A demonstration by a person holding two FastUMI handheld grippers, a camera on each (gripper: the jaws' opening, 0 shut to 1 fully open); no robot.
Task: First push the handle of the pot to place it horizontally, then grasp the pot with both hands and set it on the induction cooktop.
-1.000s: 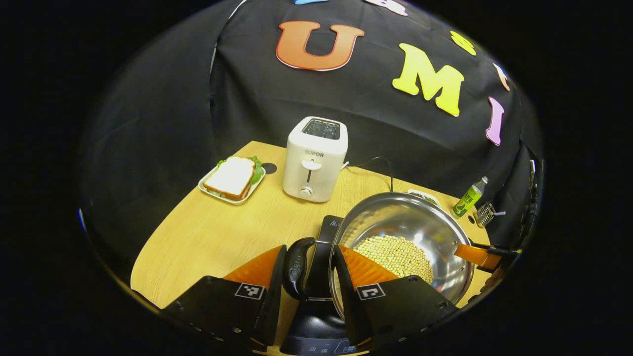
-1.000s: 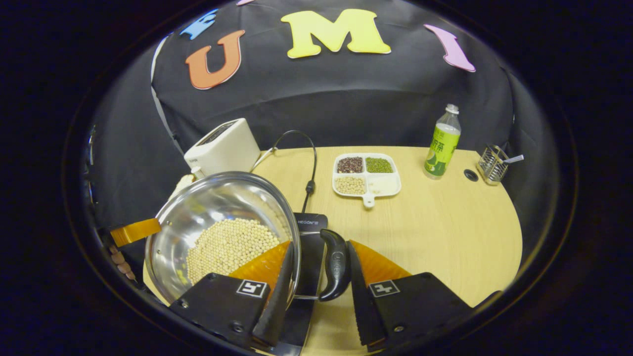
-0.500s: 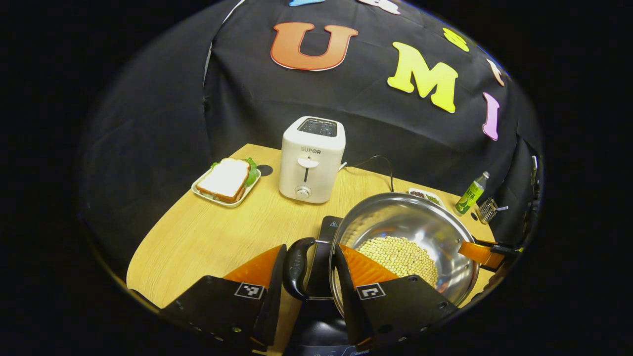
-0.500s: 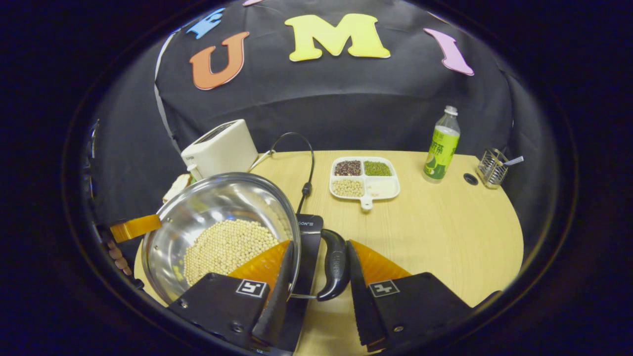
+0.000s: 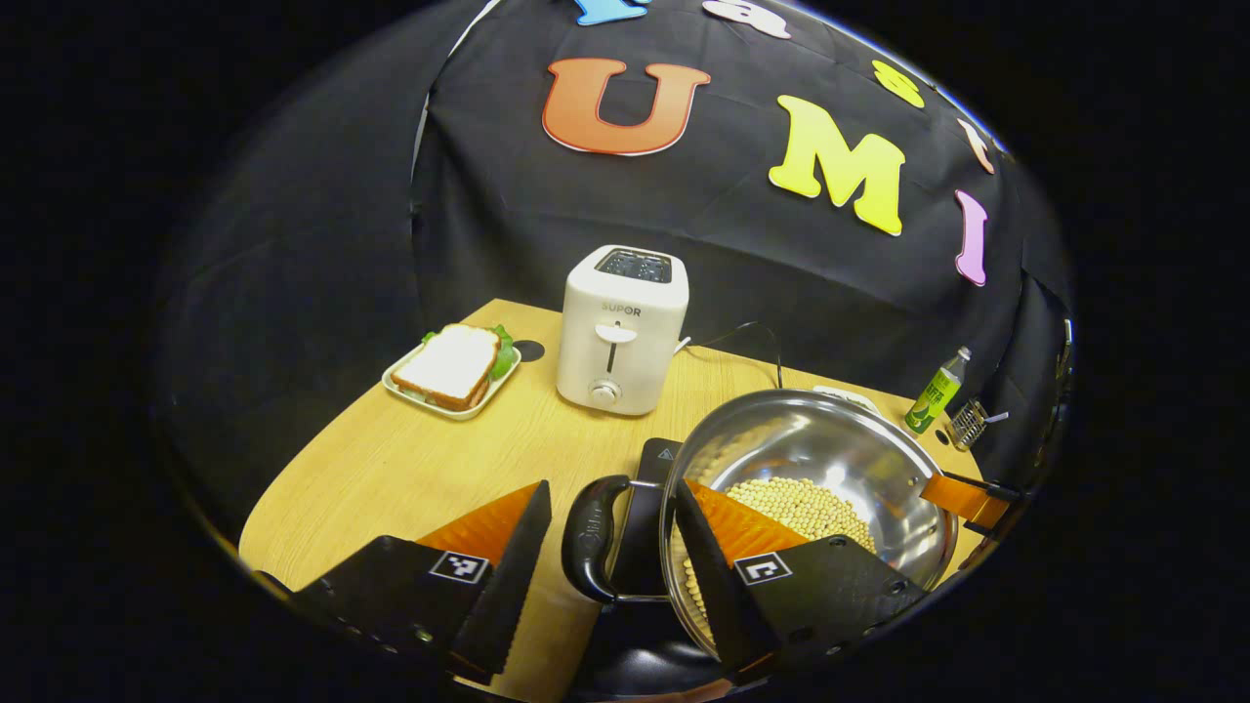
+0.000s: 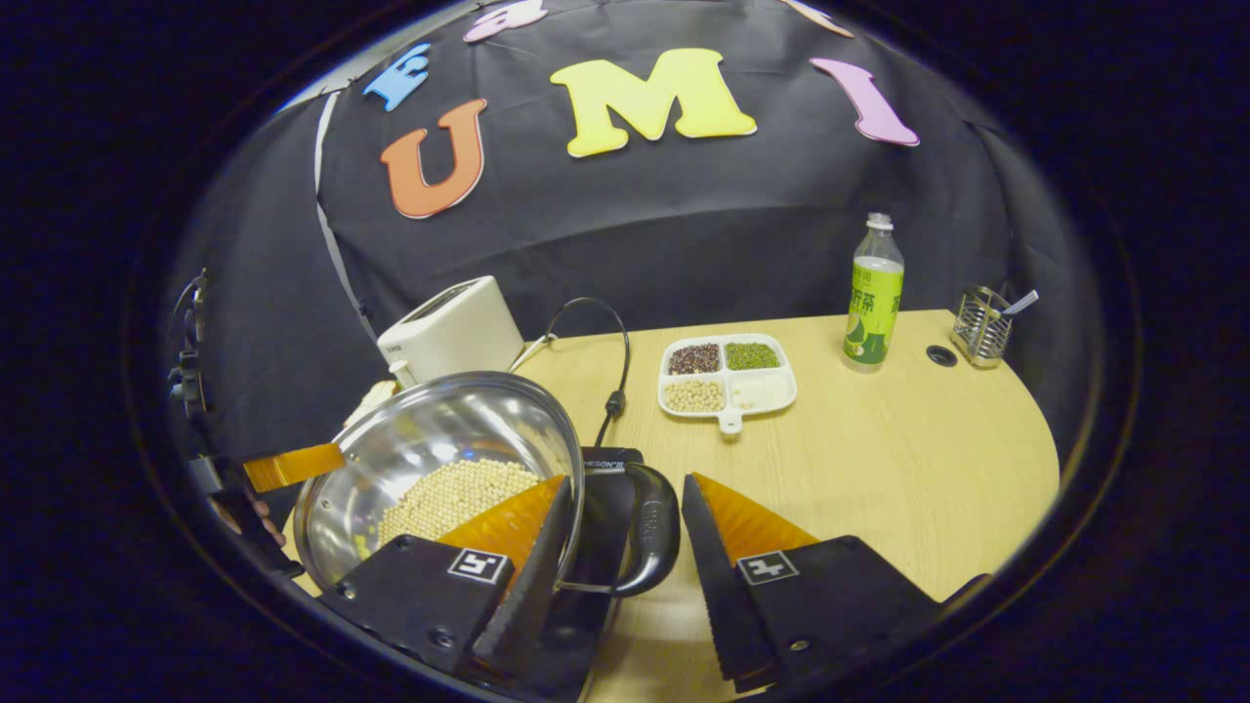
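On the wooden table (image 6: 879, 459), the steel pot (image 5: 830, 459) sits on the cooktop (image 6: 605, 464); both grippers (image 5: 610, 557) (image 6: 625, 547) are spread open, letting its handles (image 5: 589, 537) go.

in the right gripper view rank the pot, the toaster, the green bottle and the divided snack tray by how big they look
1. pot, though it sits nearest the camera
2. toaster
3. divided snack tray, close to the toaster, so unsure
4. green bottle
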